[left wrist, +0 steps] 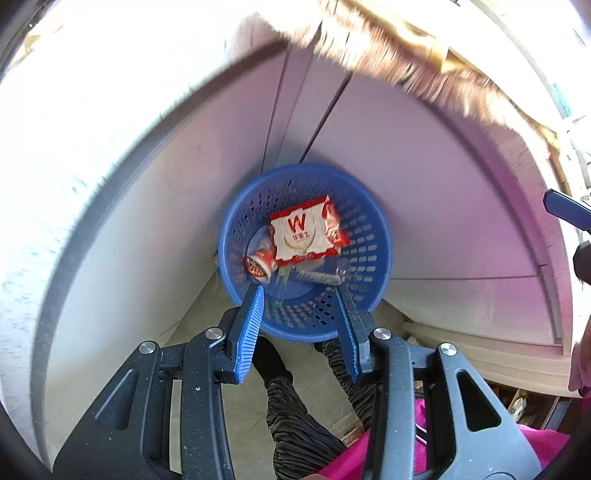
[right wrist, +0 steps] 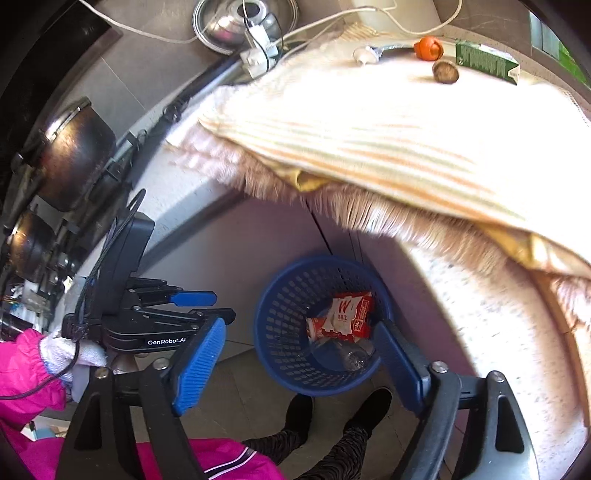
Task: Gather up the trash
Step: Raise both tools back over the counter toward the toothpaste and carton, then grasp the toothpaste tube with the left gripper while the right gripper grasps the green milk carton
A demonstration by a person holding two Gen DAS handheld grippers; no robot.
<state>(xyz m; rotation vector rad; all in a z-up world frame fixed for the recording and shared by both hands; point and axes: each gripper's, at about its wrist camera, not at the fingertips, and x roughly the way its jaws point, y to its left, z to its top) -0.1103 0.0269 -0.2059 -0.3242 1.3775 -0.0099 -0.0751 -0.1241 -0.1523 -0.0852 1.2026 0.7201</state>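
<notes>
A blue perforated trash basket (left wrist: 373,236) stands on the floor against white cabinets; it also shows in the right wrist view (right wrist: 280,325). Inside lie a red-and-white snack wrapper (left wrist: 306,230), a small red cup (left wrist: 258,266) and a clear plastic bottle (left wrist: 321,277). My left gripper (left wrist: 301,299) is open and empty, hovering above the basket's near rim. My right gripper (right wrist: 299,339) is open and empty above the basket. On the counter's striped cloth lie a green carton (right wrist: 487,61), an orange piece (right wrist: 427,48), a brown round piece (right wrist: 446,72) and a white tube (right wrist: 365,54).
A fringed striped cloth (right wrist: 369,129) hangs over the counter edge above the basket. Dark pots (right wrist: 70,155) sit on a stove at the left. A steel lid (right wrist: 236,22) and white cables lie at the back. The person's feet (right wrist: 332,413) stand beside the basket.
</notes>
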